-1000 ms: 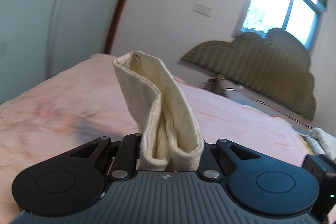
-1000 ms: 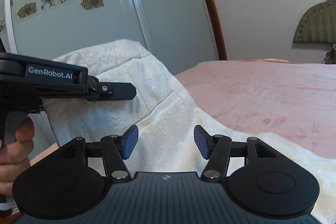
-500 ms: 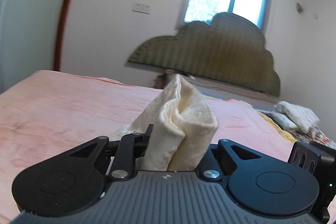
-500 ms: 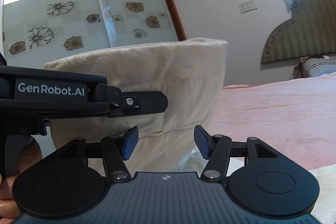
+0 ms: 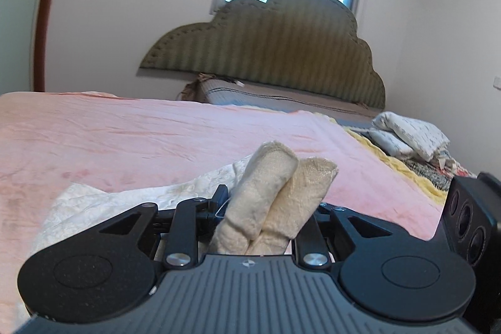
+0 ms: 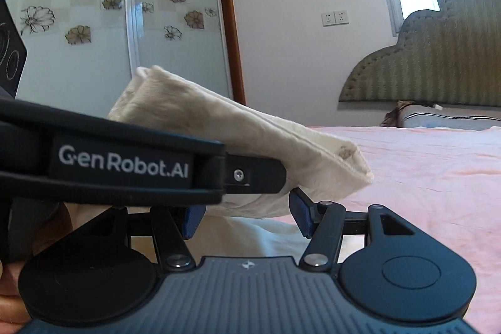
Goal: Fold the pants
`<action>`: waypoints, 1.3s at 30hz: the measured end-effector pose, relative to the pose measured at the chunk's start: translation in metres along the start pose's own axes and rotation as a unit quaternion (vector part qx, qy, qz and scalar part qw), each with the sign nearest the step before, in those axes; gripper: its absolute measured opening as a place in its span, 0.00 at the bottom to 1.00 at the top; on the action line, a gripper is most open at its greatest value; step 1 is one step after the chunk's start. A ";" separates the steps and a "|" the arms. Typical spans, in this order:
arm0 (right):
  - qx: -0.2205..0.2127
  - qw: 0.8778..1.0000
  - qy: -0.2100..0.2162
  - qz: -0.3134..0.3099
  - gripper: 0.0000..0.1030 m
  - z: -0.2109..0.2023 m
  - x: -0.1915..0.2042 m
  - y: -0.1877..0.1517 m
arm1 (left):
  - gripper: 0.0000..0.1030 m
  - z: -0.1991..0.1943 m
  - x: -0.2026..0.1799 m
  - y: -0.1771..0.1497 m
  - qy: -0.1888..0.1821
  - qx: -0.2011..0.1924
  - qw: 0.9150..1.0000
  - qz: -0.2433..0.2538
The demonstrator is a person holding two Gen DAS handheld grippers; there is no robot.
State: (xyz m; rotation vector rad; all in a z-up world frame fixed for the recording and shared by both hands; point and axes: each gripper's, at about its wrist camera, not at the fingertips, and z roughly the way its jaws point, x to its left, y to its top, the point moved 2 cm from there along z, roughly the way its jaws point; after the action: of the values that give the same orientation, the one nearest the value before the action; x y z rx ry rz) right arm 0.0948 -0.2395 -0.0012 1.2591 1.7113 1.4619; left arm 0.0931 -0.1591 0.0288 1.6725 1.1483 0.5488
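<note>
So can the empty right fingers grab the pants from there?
Probably yes: the right gripper is open and empty, and the cream pants hang just ahead, though the left gripper crowds that side.

I see the pants (image 5: 275, 196), cream-coloured with a faint embossed pattern, bunched into two thick rolled layers that stick up and forward, tilted a little to the right, right in front of my left wrist camera. More of the same cloth lies crumpled low on the pink bed cover below and to the left of that bunch. From my right wrist camera the pants (image 6: 250, 140) show as a doubled flap held up off the bed, sloping down to the right, with a hemmed edge at its lower right end.
</note>
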 end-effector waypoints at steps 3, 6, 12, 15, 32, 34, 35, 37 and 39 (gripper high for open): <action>0.007 1.000 -0.011 -0.021 0.57 -0.002 -0.011 -0.006 | 0.24 0.013 -0.015 -0.013 -0.001 0.005 1.000 0.013; 0.028 0.998 -0.017 -0.048 0.57 -0.001 -0.023 -0.011 | 0.27 0.026 -0.025 -0.025 0.001 0.014 1.000 0.022; 0.069 0.997 -0.025 -0.035 0.57 0.006 -0.041 -0.026 | 0.28 0.047 -0.029 -0.043 -0.003 0.040 0.999 0.023; 0.085 0.995 -0.039 -0.026 0.62 0.005 -0.044 -0.034 | 0.28 0.055 -0.028 -0.051 -0.008 0.058 0.998 0.020; 0.075 0.968 -0.216 0.099 0.73 -0.078 -0.095 -0.051 | 0.50 0.061 -0.026 -0.060 -0.049 0.115 0.992 0.009; 0.069 0.968 -0.221 0.095 0.73 -0.079 -0.093 -0.046 | 0.50 0.060 -0.025 -0.058 -0.051 0.116 0.992 0.006; 0.069 0.968 -0.221 0.092 0.73 -0.079 -0.091 -0.045 | 0.50 0.059 -0.025 -0.057 -0.051 0.117 0.992 0.005; 0.068 0.969 -0.219 0.087 0.74 -0.077 -0.088 -0.043 | 0.50 0.058 -0.025 -0.056 -0.051 0.118 0.992 0.004; 0.068 0.971 -0.217 0.079 0.74 -0.076 -0.083 -0.040 | 0.51 0.057 -0.025 -0.054 -0.046 0.118 0.992 0.004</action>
State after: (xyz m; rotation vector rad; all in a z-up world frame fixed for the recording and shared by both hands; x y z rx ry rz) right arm 0.0505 -0.3457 -0.0336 1.6785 1.4598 1.0584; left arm 0.1031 -0.2046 -0.0390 1.8836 1.1750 0.3458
